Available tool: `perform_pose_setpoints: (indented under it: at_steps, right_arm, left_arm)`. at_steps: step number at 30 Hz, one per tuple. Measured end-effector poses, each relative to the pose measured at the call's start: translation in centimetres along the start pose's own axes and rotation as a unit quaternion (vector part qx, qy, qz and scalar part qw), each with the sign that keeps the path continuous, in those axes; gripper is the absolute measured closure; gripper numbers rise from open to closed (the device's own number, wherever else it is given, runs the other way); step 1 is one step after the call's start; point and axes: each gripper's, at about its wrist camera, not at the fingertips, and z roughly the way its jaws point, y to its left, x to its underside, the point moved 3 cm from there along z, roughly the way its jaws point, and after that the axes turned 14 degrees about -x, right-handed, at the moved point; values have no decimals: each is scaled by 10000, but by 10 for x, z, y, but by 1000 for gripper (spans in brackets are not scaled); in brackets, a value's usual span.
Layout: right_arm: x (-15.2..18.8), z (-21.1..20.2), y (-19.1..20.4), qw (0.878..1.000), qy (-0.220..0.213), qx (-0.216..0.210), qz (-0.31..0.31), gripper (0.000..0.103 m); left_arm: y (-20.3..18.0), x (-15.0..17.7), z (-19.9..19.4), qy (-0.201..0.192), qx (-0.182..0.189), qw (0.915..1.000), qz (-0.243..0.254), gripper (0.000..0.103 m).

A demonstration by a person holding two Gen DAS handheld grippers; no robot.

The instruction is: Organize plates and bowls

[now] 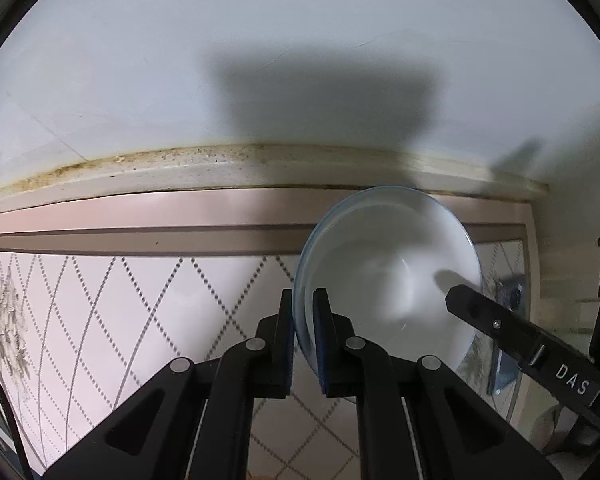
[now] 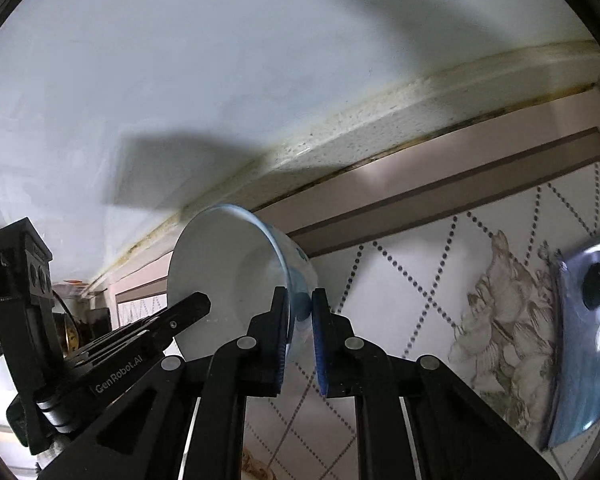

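A white bowl [image 1: 388, 280] with a pale blue outside is gripped from two sides over a patterned tabletop [image 1: 100, 300]. My left gripper [image 1: 303, 294] is shut on the bowl's left rim, one pad inside and one outside. A finger of the right gripper [image 1: 472, 308] reaches into the bowl from the right. In the right wrist view the bowl [image 2: 224, 264] looks tilted, its opening facing left, and my right gripper [image 2: 300, 294] is shut on its near wall. A finger of the left gripper [image 2: 188, 310] lies across the bowl's mouth.
A blue phone [image 2: 584, 340] lies on the tabletop to the right of the bowl, also seen in the left wrist view as the phone [image 1: 512, 292]. A stained ledge [image 1: 220, 168] and a white wall [image 1: 260, 60] close off the far side. Dark clutter [image 2: 72, 320] sits at far left.
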Motion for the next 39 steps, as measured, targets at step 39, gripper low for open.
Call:
perform_pose_setpoints:
  at_steps: [39]
  right_arm:
    - [246, -168, -23, 9998, -56, 146, 90, 90]
  left_arm:
    - [-61, 219, -92, -175, 331, 9905, 1325, 96]
